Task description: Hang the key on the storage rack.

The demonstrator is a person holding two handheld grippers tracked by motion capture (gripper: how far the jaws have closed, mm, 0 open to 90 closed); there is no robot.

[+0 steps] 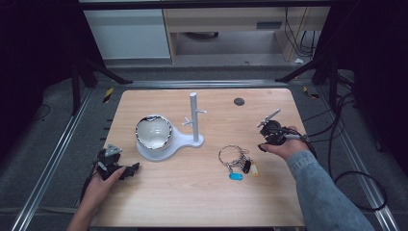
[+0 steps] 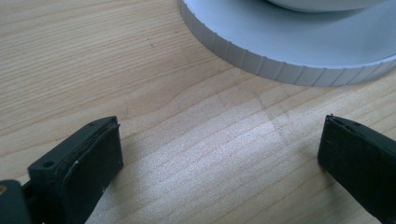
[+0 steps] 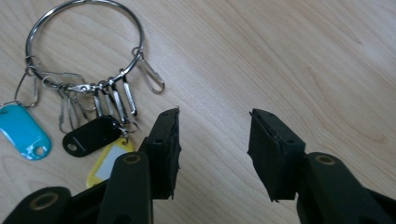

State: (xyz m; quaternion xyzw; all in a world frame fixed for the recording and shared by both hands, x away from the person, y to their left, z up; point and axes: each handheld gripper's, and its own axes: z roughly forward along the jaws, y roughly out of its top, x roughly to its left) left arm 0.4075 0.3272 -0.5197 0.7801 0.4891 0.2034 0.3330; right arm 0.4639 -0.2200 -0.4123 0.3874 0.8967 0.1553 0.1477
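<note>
Nearest the camera in the high view, two forearms come in from the near edge of the wooden surface (image 1: 202,192), each hand holding a pair of tongs. At the near left corner the left tongs (image 1: 129,170) lie low over the wood, pointing toward the middle; in the left gripper view their jaws stand wide apart with bare wood between them and nothing held, and the ribbed rim of a white stand base (image 2: 289,56) lies just beyond them. At the right edge, about midway along it, the right tongs (image 1: 263,142) sit in a hand with a grey-blue sleeve (image 1: 317,187); in the right gripper view their jaws are parted to a moderate gap, gripping nothing, with plain wood between them.

A key ring (image 3: 84,42) lies flat on the surface just beside the right tongs, toward the middle, carrying several metal clips and three tags: a blue tag (image 3: 23,130), a black tag (image 3: 91,135) and a yellow tag (image 3: 108,161), the last partly hidden behind one jaw.

Left of centre stands the white stand, a round base with an upright peg post (image 1: 194,118), and a white bowl with a dark rim (image 1: 153,132) rests on the base
</note>
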